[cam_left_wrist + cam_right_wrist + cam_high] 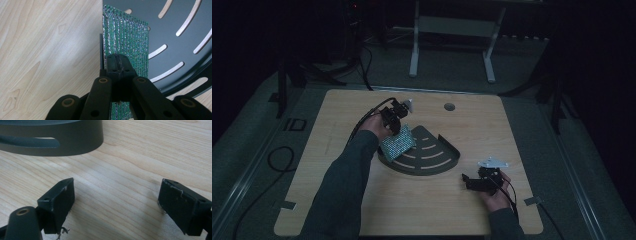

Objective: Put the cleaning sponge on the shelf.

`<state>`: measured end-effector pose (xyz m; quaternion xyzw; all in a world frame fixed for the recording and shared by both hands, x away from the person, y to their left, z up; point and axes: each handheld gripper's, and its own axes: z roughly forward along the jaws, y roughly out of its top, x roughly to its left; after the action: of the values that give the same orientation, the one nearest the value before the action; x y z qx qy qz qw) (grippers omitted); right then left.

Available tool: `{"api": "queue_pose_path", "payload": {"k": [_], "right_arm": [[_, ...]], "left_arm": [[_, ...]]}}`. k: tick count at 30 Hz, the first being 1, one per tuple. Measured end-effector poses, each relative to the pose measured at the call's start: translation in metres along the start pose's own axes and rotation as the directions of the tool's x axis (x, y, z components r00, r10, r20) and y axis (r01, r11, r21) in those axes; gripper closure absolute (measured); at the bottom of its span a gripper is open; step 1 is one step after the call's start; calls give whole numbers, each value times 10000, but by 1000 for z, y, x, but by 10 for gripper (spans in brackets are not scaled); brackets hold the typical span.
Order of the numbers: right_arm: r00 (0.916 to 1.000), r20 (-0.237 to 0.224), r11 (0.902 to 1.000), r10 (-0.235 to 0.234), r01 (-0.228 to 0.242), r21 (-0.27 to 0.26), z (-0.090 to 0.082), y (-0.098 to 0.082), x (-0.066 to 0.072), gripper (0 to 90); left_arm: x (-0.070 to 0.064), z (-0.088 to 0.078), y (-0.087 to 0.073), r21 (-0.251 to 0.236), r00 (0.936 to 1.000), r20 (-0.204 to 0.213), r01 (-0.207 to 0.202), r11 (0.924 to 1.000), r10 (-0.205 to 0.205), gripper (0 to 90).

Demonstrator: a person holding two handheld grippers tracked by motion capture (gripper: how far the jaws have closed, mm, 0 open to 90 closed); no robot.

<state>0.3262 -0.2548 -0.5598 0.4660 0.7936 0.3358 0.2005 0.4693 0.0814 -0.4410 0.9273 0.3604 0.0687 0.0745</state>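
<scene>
1. We see the left gripper [117, 65] hiding the near end of the green glittery pad [126, 40]; its jaws pinch that pad.
2. We see the right gripper [116, 202] spread with nothing between its jaws, low over the wooden table [492, 120], near the dark slotted fan-shaped tray [432, 155].
3. The pad stands on edge at the tray's left rim, its long axis running away from the left gripper.

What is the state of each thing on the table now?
Left tongs: shut on the green sheet.
Right tongs: open, holding nothing, low over the table.
Green sheet: held up on edge at the tray's straight side, partly over the tray.
Tray: flat on the table, nothing lying in it.
</scene>
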Motion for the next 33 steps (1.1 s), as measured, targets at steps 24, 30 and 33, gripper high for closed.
{"api": "queue_pose_path", "payload": {"k": [24,30,33], "right_arm": [[10000,0,10000,-5,5,1,0,0,0,134],[10000,0,10000,8,-8,1,0,0,0,134],[10000,1,10000,3,-3,1,0,0,0,134]], "left_arm": [[-8,13,1,541,9979,-593,-215,9983,247,894],[-9,16,2,765,9957,-874,-236,9968,303,889],[-10,20,3,937,9952,-892,-311,9951,395,895]]}}
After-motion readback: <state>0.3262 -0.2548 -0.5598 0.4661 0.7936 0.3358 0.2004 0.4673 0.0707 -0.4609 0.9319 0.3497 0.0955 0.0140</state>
